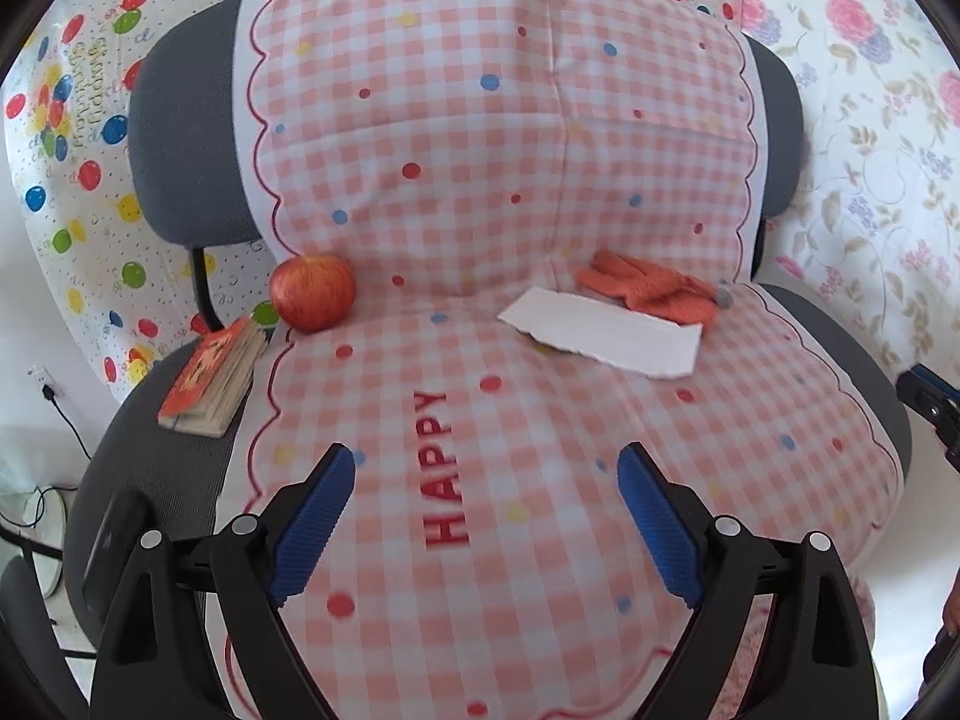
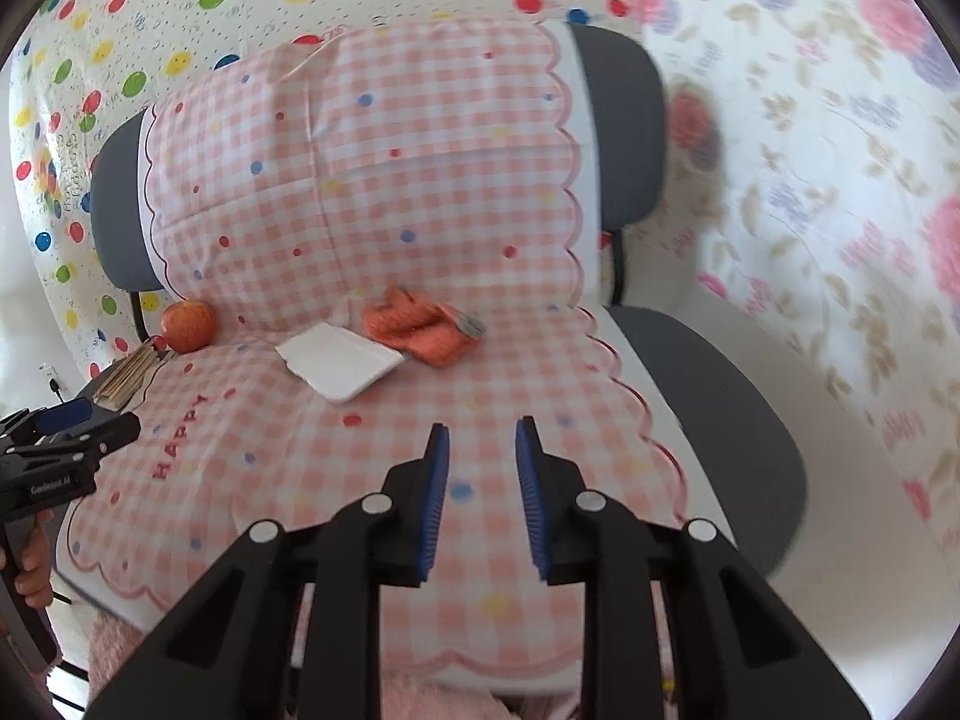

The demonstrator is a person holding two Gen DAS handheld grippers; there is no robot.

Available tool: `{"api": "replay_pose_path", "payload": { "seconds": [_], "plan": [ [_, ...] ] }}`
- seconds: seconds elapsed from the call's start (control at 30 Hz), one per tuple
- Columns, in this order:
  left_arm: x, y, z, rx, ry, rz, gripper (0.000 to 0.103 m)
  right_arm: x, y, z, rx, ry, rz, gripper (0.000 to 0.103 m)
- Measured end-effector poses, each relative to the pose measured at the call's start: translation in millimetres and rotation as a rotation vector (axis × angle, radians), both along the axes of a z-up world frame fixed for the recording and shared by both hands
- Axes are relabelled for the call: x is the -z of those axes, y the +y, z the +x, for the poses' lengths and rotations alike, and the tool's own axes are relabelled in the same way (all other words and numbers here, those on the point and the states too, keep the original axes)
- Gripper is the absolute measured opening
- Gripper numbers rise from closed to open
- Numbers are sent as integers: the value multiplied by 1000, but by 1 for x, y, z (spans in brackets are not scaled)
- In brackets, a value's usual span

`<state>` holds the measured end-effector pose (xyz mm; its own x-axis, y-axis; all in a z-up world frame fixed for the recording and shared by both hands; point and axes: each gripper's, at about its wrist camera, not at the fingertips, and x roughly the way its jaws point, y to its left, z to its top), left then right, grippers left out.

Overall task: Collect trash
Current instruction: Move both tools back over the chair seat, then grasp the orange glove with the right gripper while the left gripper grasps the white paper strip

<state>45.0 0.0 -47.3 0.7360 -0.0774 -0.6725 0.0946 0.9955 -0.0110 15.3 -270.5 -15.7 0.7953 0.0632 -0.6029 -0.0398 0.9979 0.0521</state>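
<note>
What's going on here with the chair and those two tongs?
A person holds tongs in each hand over a chair draped in a pink checked cloth. Neither holds anything: the left tongs are wide open, the right tongs are narrowly parted and empty. On the seat lie a torn white paper, an orange glove, an apple and a small book, all untouched.

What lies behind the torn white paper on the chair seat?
Directly behind the white paper lies an orange knitted glove, against the chair back's checked cover. The paper overlaps the glove's front edge, hiding that part.
</note>
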Motion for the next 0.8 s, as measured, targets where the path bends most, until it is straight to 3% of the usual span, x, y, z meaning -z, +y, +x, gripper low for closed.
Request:
{"api": "replay_pose_path", "payload": {
  "seconds": [0.1, 0.17, 0.3, 0.37, 0.53, 0.6, 0.67, 0.8],
  "plan": [
    [3, -5, 17, 0, 8, 10, 89, 4, 11, 35, -27, 29, 11, 25],
    [7, -7, 30, 5, 5, 13, 89, 10, 17, 57, -40, 57, 21, 43],
    [15, -11, 48, 3, 15, 25, 89, 30, 31, 103, -62, 125, 37, 43],
    [19, -9, 57, -1, 14, 29, 89, 43, 37, 127, -69, 167, 57, 34],
    [23, -1, 73, -18, 21, 36, 89, 67, 40, 164, -60, 250, 121, 33],
    [25, 4, 76, -25, 28, 32, 89, 73, 39, 173, -60, 275, 150, 26],
    [27, 8, 78, -31, 35, 27, 89, 78, 39, 176, -58, 303, 180, 13],
    [28, 16, 78, -44, 35, 28, 89, 76, 60, 159, -135, 329, 208, 13]
  ]
}}
